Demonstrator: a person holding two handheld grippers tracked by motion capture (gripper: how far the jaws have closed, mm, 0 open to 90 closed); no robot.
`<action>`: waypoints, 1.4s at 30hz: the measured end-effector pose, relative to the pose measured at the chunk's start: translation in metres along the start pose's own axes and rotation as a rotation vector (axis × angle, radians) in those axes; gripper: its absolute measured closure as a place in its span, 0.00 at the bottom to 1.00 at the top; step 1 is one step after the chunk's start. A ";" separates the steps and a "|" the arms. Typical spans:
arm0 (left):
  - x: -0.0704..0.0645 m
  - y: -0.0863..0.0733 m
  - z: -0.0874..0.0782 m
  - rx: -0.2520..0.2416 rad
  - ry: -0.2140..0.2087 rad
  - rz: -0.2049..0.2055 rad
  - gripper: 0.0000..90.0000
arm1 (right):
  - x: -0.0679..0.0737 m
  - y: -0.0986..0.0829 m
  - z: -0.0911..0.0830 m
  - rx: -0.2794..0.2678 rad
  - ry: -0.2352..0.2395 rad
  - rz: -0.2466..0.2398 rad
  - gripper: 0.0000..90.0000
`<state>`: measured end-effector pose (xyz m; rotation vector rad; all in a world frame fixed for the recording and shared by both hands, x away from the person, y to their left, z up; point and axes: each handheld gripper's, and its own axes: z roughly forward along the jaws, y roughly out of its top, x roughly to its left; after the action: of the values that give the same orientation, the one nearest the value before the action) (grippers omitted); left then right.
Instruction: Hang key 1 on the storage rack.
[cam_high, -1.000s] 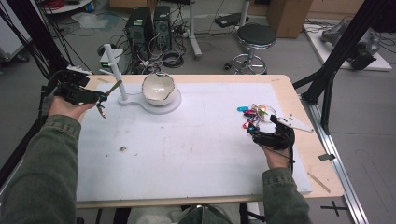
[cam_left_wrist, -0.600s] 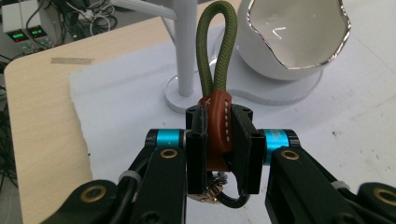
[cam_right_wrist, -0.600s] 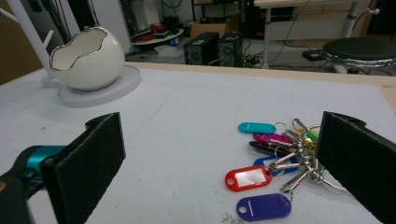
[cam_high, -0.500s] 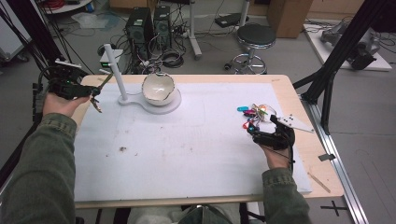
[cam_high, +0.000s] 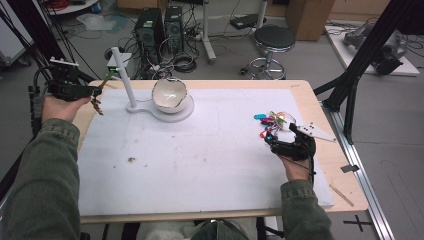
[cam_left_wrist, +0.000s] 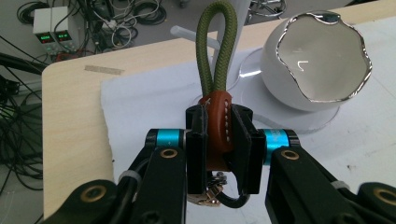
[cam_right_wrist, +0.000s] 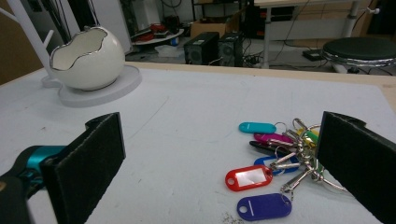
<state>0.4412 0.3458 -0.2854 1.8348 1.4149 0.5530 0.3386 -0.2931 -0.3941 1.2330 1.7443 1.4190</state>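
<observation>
The left gripper (cam_high: 92, 91) has drawn farther back toward the table's left edge since a second ago, now well apart from the stand (cam_high: 131, 80); the right gripper (cam_high: 277, 145) has stayed put. The left jaws are pinched on a keychain (cam_left_wrist: 218, 126): a brown stitched leather tab with a loop of olive woven cord rising above it and a metal clasp hanging below. Beyond it sits a glossy white bowl (cam_left_wrist: 317, 60), egg-shaped with a jagged silver rim, on a round white base. The right gripper's foam-padded jaws stand spread wide just beside a bunch of keys (cam_right_wrist: 280, 158) with bright oval plastic tags, lying on the white mat (cam_high: 200, 160).
</observation>
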 end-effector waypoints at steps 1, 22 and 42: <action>0.001 0.000 0.001 -0.001 -0.001 -0.006 0.85 | 0.000 0.000 0.000 -0.003 0.000 -0.004 0.01; 0.016 0.002 0.008 -0.057 0.042 -0.131 0.85 | 0.000 0.000 0.001 -0.003 0.003 -0.008 0.01; 0.013 0.000 0.022 -0.011 0.036 -0.095 0.85 | -0.001 0.000 0.001 -0.001 0.004 -0.010 0.01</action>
<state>0.4603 0.3514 -0.3008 1.7471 1.5113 0.5464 0.3399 -0.2931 -0.3948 1.2203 1.7495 1.4174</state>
